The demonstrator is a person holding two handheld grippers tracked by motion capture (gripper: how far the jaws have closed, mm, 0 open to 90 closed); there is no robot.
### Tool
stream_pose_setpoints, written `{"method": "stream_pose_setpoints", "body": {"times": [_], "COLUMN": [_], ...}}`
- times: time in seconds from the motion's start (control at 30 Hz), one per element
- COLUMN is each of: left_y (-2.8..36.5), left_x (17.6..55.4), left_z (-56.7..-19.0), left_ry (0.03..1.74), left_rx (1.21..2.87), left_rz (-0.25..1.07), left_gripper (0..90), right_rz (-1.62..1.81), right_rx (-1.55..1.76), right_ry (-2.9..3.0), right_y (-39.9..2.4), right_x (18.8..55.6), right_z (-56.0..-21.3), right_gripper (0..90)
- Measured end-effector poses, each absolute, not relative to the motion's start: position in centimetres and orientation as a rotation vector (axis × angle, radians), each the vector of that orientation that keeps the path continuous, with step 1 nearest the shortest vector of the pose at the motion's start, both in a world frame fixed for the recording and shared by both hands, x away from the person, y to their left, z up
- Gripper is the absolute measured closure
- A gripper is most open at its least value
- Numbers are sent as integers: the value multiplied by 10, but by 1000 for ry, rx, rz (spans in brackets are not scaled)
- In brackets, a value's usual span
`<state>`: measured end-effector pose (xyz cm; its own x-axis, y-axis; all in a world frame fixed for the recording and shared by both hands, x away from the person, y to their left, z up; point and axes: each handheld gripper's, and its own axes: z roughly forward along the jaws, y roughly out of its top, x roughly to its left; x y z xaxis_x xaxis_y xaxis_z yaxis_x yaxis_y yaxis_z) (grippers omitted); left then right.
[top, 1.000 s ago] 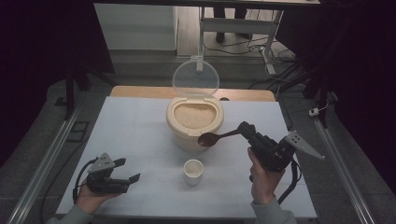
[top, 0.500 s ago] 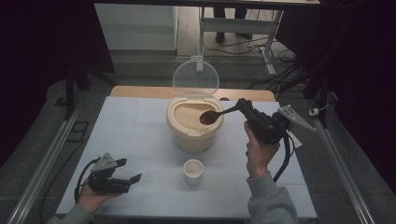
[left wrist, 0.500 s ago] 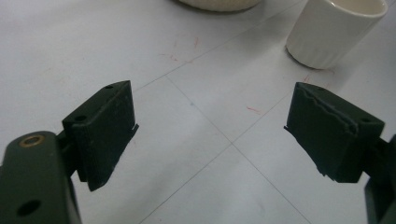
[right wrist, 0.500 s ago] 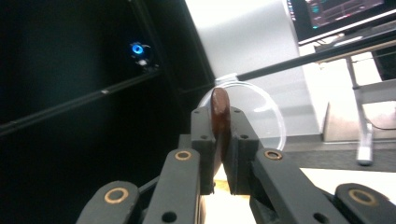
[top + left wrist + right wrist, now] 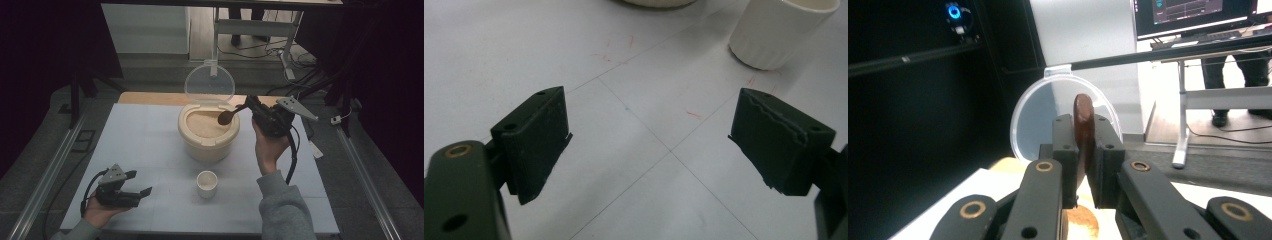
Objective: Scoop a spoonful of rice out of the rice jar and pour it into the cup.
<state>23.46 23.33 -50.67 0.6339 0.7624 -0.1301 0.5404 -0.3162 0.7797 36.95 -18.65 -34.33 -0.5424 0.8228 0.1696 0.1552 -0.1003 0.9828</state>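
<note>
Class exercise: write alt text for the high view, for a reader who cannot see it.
The right gripper holds a brown wooden spoon over an open cream tub of pale grain. A small white cup stands nearer, and the left gripper rests open on the white table.

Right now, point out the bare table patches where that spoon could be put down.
Free: the white tabletop left of the cream round container, and the strip between the open left gripper and the small white ribbed cup. Crowded: around the container's opening, where the right gripper holds the brown wooden spoon by the raised clear lid.
</note>
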Motion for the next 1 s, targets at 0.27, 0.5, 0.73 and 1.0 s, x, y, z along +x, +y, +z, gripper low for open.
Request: {"method": "stream_pose_setpoints", "body": {"times": [0.27, 0.5, 0.73, 1.0], "left_y": [232, 231, 229, 229], "left_x": [235, 234, 235, 235], "left_z": [-507, -508, -508, -508], "left_ry": [1016, 1013, 1007, 1005], "left_rx": [2014, 2018, 2027, 2027], "left_rz": [330, 325, 323, 324], "left_gripper": [156, 157, 157, 157], "right_rz": [1498, 1431, 1591, 1754], "right_rx": [962, 966, 1229, 1494], "right_ry": [1717, 1757, 1729, 1655], "right_y": [-166, -153, -165, -182], "right_x": [374, 379, 390, 398], "right_z": [-351, -362, -380, -390], "right_gripper": [839, 839, 837, 835]}}
